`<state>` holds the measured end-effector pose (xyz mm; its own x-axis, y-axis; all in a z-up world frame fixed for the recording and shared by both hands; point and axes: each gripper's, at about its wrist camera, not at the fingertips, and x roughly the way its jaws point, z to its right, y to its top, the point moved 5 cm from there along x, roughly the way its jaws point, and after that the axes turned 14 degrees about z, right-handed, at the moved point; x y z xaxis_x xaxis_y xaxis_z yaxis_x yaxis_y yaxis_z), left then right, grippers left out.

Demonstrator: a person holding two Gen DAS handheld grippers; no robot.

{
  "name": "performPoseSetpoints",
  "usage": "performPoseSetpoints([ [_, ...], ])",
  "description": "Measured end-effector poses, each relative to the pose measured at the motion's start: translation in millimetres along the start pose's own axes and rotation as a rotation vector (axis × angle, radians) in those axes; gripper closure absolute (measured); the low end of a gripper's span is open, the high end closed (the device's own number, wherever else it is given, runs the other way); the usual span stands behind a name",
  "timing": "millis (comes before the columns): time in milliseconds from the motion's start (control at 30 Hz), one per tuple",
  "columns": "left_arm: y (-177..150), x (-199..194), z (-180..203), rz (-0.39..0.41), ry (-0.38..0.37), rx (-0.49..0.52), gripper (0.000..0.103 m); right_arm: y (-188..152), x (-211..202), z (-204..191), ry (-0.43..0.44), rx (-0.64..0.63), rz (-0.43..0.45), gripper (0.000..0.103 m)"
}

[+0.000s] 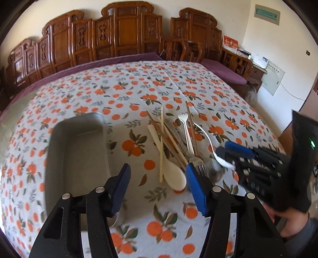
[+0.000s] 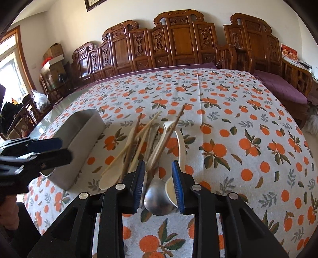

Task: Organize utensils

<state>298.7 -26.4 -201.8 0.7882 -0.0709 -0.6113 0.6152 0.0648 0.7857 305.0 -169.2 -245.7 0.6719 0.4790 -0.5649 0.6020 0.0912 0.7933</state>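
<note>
the utensil pile (image 2: pixel 147 142) of chopsticks, spoons and forks lies mid-frame on the orange-print desk (image 2: pixel 238 123), right of the metal tray (image 1: pixel 79 150). right gripper (image 2: pixel 159 184) fingers straddle a steel spoon (image 2: pixel 158 200), gaps showing, not gripping. left gripper (image 1: pixel 159 188) fingers stand apart, empty, lower centre beside the tray.

walls: cream (image 2: pixel 65 23), with a framed picture (image 2: pixel 93 4) up high
furniture: carved wooden bench backs (image 2: pixel 178 39) and purple cushions (image 2: pixel 282 87)
window: bright, wood-framed (image 2: pixel 10 65)
table cover: orange-print cloth (image 2: pixel 238 119)
</note>
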Motion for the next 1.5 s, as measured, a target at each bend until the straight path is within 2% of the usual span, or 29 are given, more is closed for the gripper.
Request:
performPoseSetpoints([
  [67, 0.4, 14.9, 2.6, -0.023, -0.008, -0.02, 0.058, -2.0, 0.2, 5.1, -0.004, 0.009, -0.001, 0.073],
  [200, 0.9, 40.4, 7.4, -0.058, -0.03, -0.062, 0.061, -3.9, -1.5, 13.0, -0.006, 0.029, 0.006, 0.073],
  [367, -3.4, 68.0, 14.1, -0.113, -0.082, -0.157, 0.07, -3.5, -3.7, 17.5, 0.008, 0.053, 0.013, 0.073],
  [467, -5.4, 81.0, 15.0, -0.133, -0.07, -0.177, 0.078, -1.0, -6.0, 18.0, 0.014, 0.058, 0.023, 0.072],
  [600, -5.9, 93.4, 11.5, -0.151, -0.057, -0.208, 0.082, -0.8, -6.9, 18.9, 0.018, 0.067, 0.026, 0.072],
  [733, -7.4, 98.7, 9.7, -0.17, -0.064, -0.231, 0.095, -1.5, -6.9, 18.8, 0.017, 0.069, 0.025, 0.072],
  [833, -8.3, 96.5, 8.7, -0.168, -0.068, -0.24, 0.098, -3.6, -6.0, 18.5, 0.018, 0.071, 0.02, 0.072],
  [1067, -9.5, 76.5, 6.8, -0.155, -0.081, -0.229, 0.099, -6.4, -5.7, 17.3, 0.013, 0.068, 0.01, 0.072],
  [1333, 4.3, 33.4, 7.3, -0.085, -0.107, -0.185, 0.099, -0.9, -5.1, 14.0, 0.003, 0.052, 0.0, 0.073],
  [1500, 12.1, 9.5, 1.8, -0.043, -0.11, -0.16, 0.099, 10.8, 12.0, 9.6, 0.032, 0.081, -0.019, 0.075],
])
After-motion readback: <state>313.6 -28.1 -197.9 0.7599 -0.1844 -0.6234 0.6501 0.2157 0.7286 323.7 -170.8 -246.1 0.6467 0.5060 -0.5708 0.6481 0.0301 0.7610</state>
